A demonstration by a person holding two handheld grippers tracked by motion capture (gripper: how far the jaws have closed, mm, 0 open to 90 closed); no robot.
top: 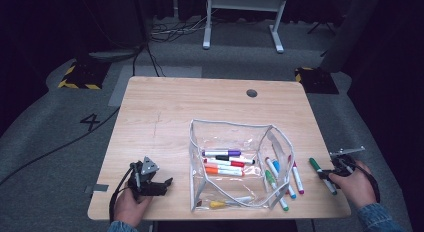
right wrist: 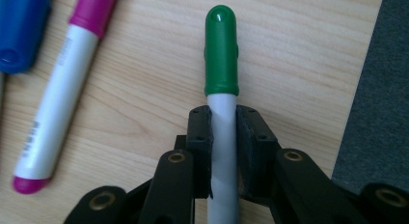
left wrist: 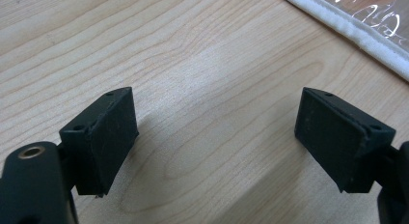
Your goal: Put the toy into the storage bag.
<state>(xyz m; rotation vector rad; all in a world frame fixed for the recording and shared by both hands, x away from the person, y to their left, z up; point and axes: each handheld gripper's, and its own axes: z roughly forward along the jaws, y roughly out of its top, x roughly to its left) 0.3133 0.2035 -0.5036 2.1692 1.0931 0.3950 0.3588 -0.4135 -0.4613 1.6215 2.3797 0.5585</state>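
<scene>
Two grippers: the right gripper (right wrist: 223, 137) has its jaws closed on the white barrel of the green marker (right wrist: 221, 50); the left gripper (left wrist: 214, 137) stands wide open with nothing in it.
Marker place: on the table (top: 165, 107), right of the clear pouch (top: 235, 164), well apart from it and near the table's right edge.
Left gripper place: resting left of the pouch, near the table's front edge, a strip of the pouch's white hem at the top of its own view.
Risk, slip: the pads look to hold a smooth round barrel just behind the cap, so I judge the marker could swing or slide out when lifted.
Risk, edge: a drop here could roll off the table, with the floor so close to the right.
Risk, pouch: the pouch is soft and its opening sags, so a one-handed drop may catch the rim or miss; the free gripper could steady it.
Hidden: the marker's rear end, cut off below the jaws.
Unclear: how many markers lie in the pouch, since the plastic glares, and whether the pads press firmly.
</scene>
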